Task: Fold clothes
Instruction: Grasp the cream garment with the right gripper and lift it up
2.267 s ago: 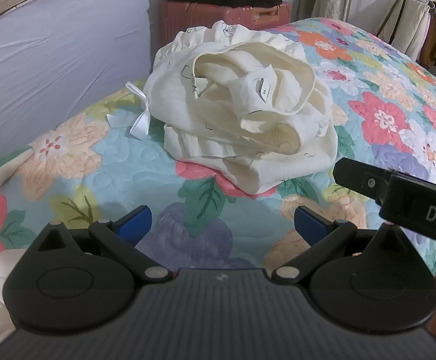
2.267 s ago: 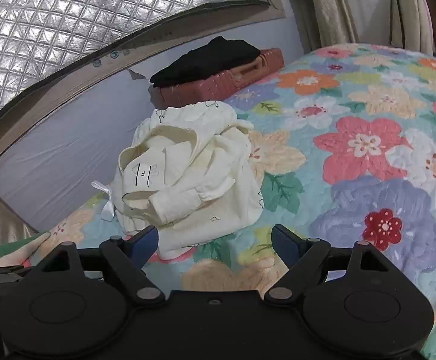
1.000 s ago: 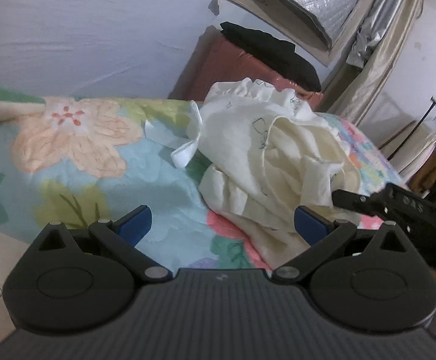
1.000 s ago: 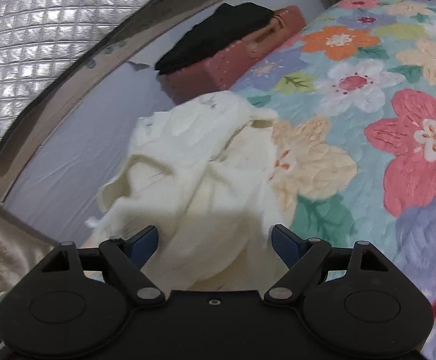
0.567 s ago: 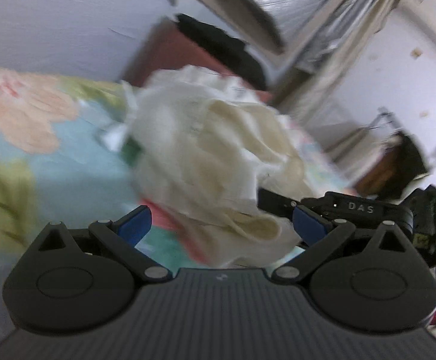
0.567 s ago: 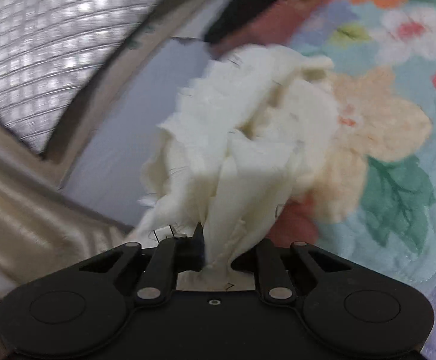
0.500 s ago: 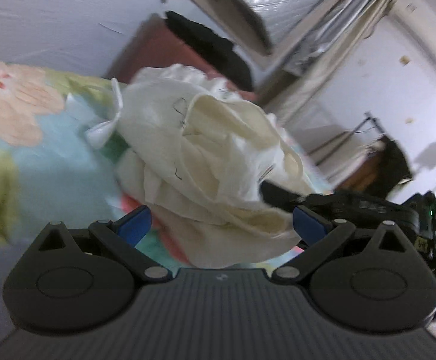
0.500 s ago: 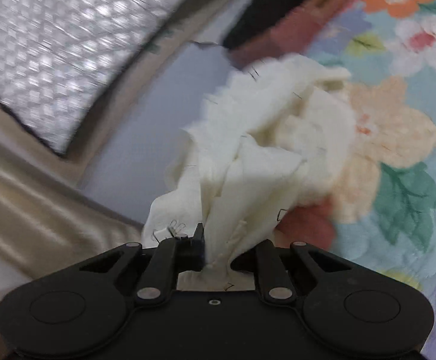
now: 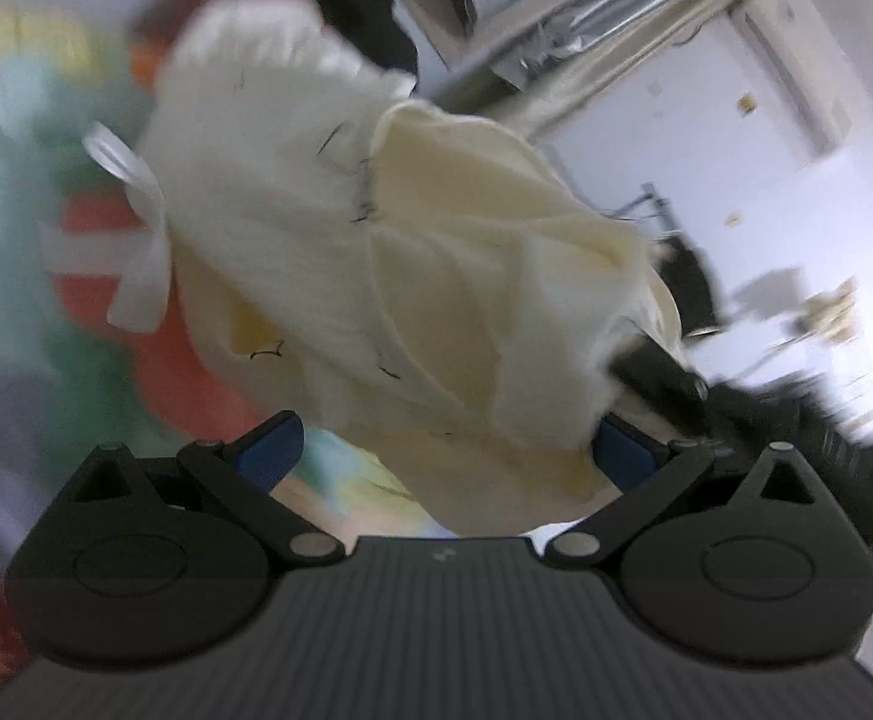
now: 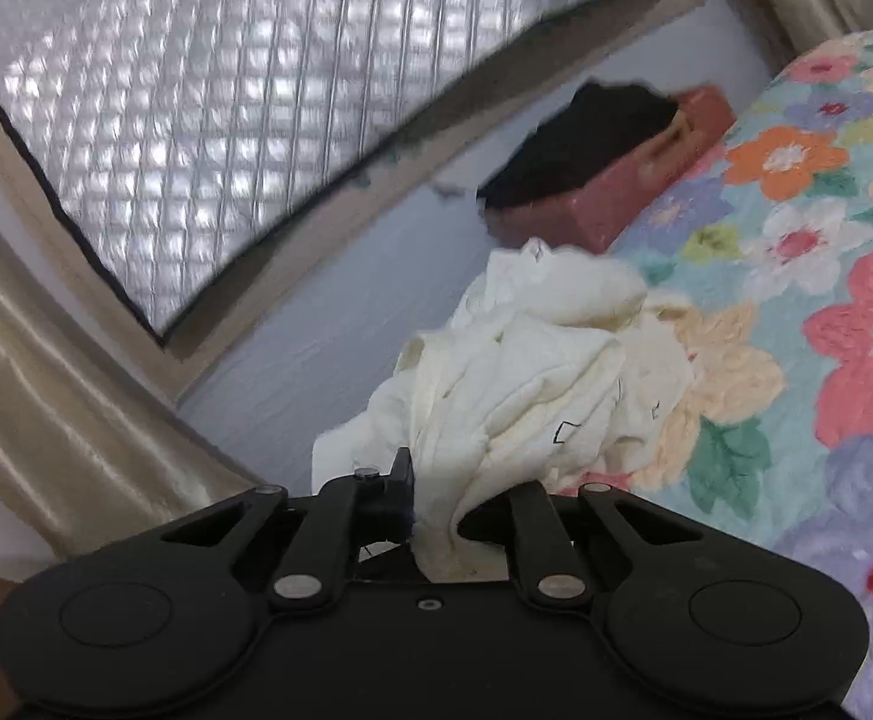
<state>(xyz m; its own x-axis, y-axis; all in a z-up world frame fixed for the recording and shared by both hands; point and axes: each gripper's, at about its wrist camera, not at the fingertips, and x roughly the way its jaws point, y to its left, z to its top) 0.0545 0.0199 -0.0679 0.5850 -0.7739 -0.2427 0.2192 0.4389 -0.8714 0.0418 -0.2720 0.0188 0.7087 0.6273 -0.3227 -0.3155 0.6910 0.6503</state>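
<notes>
A crumpled cream-white garment (image 10: 532,372) with small black marks and a white ribbon bow (image 9: 136,240) hangs lifted above the floral quilt (image 10: 826,330). My right gripper (image 10: 436,516) is shut on the garment's near edge, and the cloth bunches out between its fingers. In the left wrist view the same garment (image 9: 388,276) fills the middle. My left gripper (image 9: 442,450) is open, its blue-padded fingers (image 9: 268,444) wide apart just under the hanging cloth, not touching it as far as I can tell. The right gripper's black body (image 9: 736,414) shows at the right, blurred.
A red-brown suitcase (image 10: 628,198) with a black garment (image 10: 586,132) on top stands beyond the bed's far edge. A quilted silver window cover (image 10: 226,72) and beige curtain (image 10: 28,396) are on the left. The left wrist view is motion-blurred.
My right gripper has closed on the garment and lifted it off the quilt. My left gripper has swung closer under the raised cloth, still open.
</notes>
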